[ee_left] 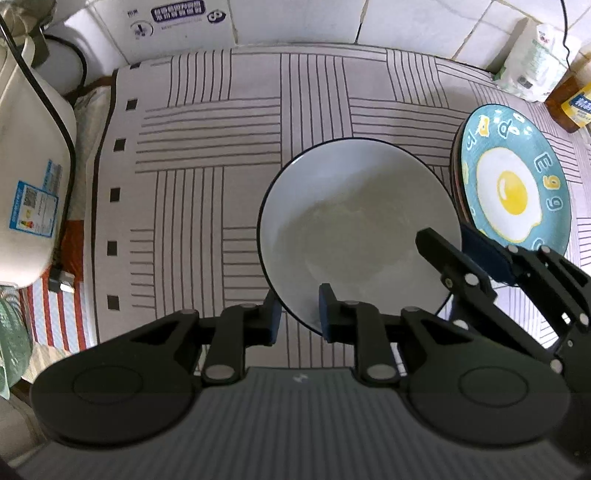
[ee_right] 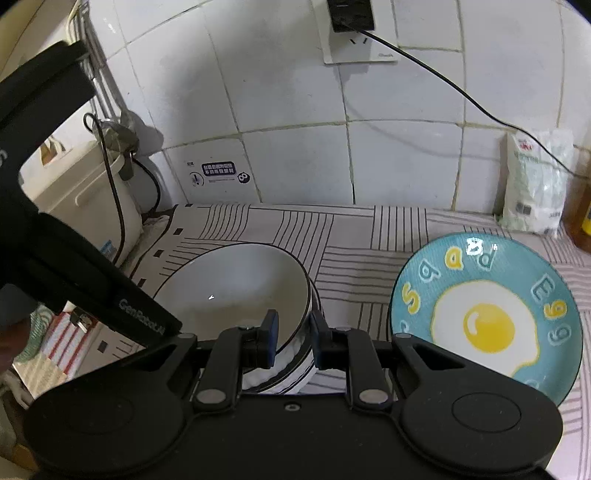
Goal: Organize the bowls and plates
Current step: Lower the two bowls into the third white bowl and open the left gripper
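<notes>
A white bowl with a dark rim [ee_left: 354,225] [ee_right: 236,284] sits on the striped cloth. My left gripper [ee_left: 299,317] straddles its near rim, one pad outside and one inside, with a gap at the rim. My right gripper [ee_right: 293,339] straddles the bowl's right rim the same way and also shows in the left wrist view [ee_left: 454,247]. A teal plate with a fried-egg picture [ee_left: 513,181] [ee_right: 487,314] tops a stack of plates just right of the bowl.
A white appliance with a black cord [ee_left: 26,177] [ee_right: 85,206] stands at the left. A white bag [ee_right: 535,184] and an amber bottle [ee_left: 570,99] stand at the back right by the tiled wall [ee_right: 295,129]. A wall socket [ee_right: 358,33] holds a plug.
</notes>
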A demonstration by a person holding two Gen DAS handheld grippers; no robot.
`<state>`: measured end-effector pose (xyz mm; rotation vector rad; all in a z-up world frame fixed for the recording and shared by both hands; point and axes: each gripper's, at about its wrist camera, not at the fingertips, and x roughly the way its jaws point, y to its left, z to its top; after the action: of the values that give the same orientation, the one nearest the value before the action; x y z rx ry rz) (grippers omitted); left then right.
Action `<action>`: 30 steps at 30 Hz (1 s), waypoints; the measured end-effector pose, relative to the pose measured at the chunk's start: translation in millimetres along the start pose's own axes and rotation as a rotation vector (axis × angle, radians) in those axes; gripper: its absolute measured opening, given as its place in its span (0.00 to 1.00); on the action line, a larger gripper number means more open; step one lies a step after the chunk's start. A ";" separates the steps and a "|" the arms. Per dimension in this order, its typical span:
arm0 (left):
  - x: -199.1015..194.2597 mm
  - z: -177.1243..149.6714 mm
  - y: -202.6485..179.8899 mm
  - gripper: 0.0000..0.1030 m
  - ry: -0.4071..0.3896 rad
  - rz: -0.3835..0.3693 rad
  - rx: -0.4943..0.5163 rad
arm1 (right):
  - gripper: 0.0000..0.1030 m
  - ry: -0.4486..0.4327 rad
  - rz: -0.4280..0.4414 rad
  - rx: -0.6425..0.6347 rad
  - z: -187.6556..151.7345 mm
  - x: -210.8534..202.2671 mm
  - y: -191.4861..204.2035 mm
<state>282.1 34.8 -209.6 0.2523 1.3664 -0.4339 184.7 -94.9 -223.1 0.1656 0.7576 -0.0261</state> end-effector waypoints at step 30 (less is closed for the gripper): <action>-60.8 -56.9 -1.7 0.43 -0.191 -0.034 0.143 | 0.50 -0.078 -0.022 -0.084 -19.5 -71.1 14.2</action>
<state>222.3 66.4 -161.0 0.2979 1.1557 -0.5710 120.8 -80.4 -186.2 0.0757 0.6818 -0.0210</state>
